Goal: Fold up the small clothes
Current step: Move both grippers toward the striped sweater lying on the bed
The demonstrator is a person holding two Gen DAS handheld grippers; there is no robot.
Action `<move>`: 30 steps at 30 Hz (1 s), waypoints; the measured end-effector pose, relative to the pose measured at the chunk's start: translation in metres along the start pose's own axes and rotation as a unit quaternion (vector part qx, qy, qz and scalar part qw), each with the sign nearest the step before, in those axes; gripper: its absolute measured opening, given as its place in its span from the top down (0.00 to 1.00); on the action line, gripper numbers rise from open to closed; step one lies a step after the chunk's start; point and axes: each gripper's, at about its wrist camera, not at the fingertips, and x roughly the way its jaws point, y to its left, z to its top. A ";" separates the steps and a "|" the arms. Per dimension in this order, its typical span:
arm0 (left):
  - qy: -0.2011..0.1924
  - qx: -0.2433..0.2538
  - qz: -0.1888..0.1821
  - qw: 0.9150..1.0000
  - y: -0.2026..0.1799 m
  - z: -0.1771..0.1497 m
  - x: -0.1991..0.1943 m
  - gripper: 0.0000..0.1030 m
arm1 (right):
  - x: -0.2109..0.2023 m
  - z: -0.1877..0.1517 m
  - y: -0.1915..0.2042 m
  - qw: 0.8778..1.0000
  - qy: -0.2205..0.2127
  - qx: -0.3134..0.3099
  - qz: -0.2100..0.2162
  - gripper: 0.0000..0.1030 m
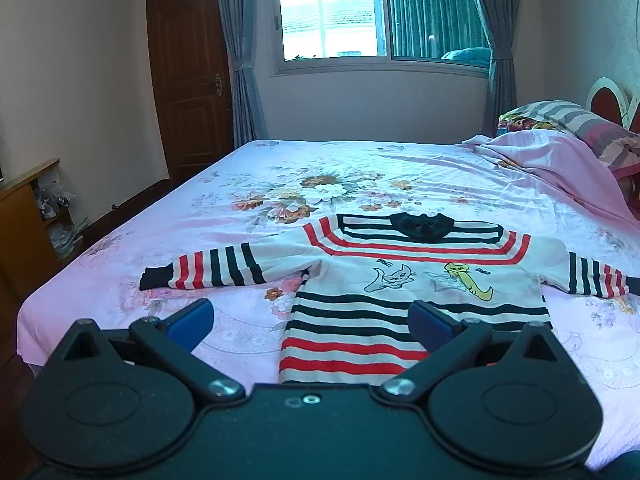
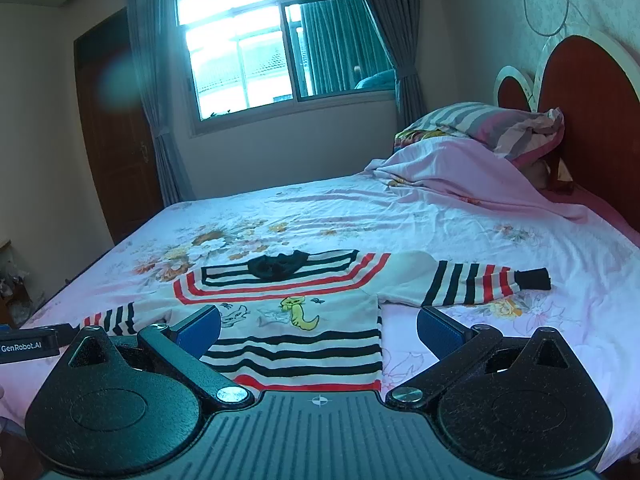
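Observation:
A small white sweater (image 1: pixel 400 280) with red and black stripes, a black collar and two cartoon cats lies flat on the bed, sleeves spread out to both sides. It also shows in the right wrist view (image 2: pixel 304 312). My left gripper (image 1: pixel 310 320) is open and empty, held above the sweater's lower left hem. My right gripper (image 2: pixel 318 330) is open and empty, above the lower right hem. The left gripper's body (image 2: pixel 28 344) shows at the left edge of the right wrist view, over the left sleeve.
The bed (image 1: pixel 360 168) has a pink floral sheet. A bunched pink blanket (image 2: pixel 460 168) and striped pillows (image 2: pixel 492 124) lie at the headboard (image 2: pixel 592 92) on the right. A wooden shelf (image 1: pixel 24 224) stands left of the bed, a door (image 1: pixel 188 76) and window (image 1: pixel 376 12) beyond.

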 end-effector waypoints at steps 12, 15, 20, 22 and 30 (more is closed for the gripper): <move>0.007 -0.004 0.000 1.000 0.001 0.000 0.005 0.01 | 0.003 -0.001 0.000 1.000 -0.001 0.001 0.001 0.00; 0.009 -0.001 0.002 1.000 0.000 -0.001 0.008 0.01 | 0.006 -0.002 -0.001 1.000 -0.001 0.004 -0.001 0.00; 0.013 -0.004 0.003 1.000 0.001 0.000 0.015 0.01 | 0.009 -0.004 -0.003 1.000 0.000 0.009 -0.002 0.00; 0.014 -0.005 0.004 1.000 0.001 0.001 0.017 0.01 | 0.010 -0.005 -0.003 1.000 0.000 0.011 -0.003 0.00; 0.021 -0.010 0.005 1.000 0.005 0.004 0.028 0.01 | 0.017 -0.007 -0.006 1.000 0.004 0.016 -0.012 0.00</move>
